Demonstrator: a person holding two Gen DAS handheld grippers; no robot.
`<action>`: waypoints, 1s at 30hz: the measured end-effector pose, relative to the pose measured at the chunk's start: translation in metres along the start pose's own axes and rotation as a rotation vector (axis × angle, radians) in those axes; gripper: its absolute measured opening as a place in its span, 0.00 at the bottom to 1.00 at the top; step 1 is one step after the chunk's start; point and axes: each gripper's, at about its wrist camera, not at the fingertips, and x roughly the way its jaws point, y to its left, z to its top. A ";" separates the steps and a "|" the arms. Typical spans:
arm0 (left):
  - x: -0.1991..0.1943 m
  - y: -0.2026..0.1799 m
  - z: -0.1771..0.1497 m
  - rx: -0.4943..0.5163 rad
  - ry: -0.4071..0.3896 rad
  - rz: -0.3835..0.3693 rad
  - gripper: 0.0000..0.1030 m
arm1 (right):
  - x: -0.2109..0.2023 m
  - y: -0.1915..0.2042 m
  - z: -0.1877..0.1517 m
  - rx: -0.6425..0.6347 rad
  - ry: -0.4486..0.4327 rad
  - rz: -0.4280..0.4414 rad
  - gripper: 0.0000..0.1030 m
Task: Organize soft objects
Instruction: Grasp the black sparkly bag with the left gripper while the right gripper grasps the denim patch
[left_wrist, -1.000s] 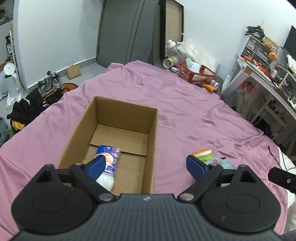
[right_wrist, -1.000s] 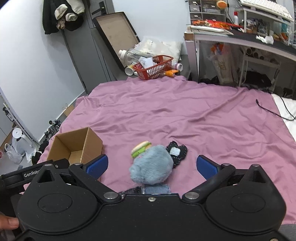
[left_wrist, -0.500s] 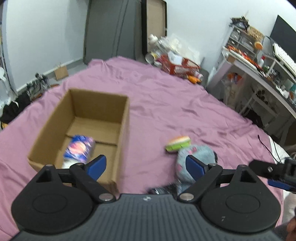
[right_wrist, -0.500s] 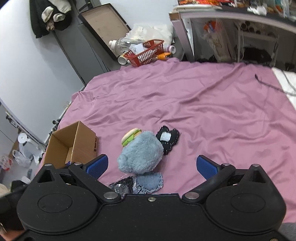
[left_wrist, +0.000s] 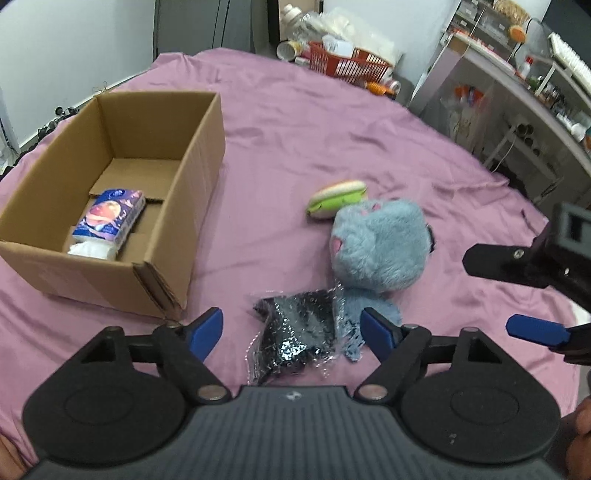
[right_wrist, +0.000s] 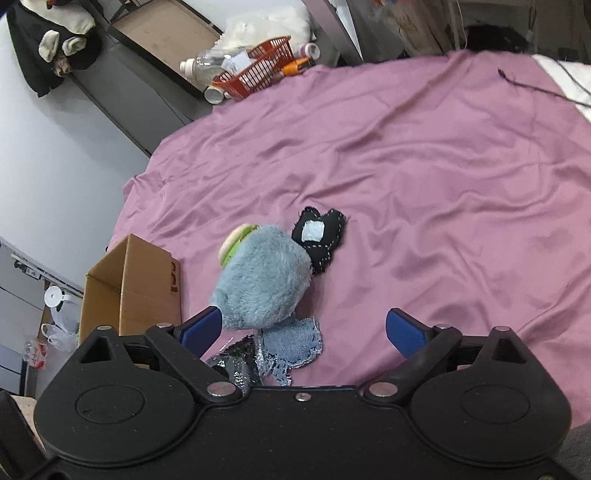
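Left gripper (left_wrist: 291, 328): fingers spread apart, empty, above the plastic bag (left_wrist: 295, 328).
Right gripper (right_wrist: 303, 330): fingers spread apart, empty, above the denim patch (right_wrist: 293, 341).
Box (left_wrist: 173, 162): open, on the bed (left_wrist: 295, 122), left of the toys; holds a tissue pack (left_wrist: 109, 219).
Blue plush toy (left_wrist: 378, 247): on the bed, touching the burger toy (left_wrist: 338, 197) and the black patch (right_wrist: 321, 236).

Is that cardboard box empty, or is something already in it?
Not empty. The open cardboard box holds one thing: a tissue pack lying on its floor at the near end. The rest of the floor is bare.
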 end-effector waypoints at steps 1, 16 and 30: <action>0.005 0.000 0.000 -0.002 0.009 0.005 0.72 | 0.003 -0.001 0.000 0.001 0.006 0.003 0.91; 0.046 0.004 -0.002 -0.070 0.109 -0.003 0.61 | 0.056 -0.012 -0.004 0.079 0.149 0.019 0.74; 0.046 0.001 -0.004 -0.047 0.098 -0.019 0.43 | 0.083 -0.001 -0.008 0.057 0.190 0.005 0.72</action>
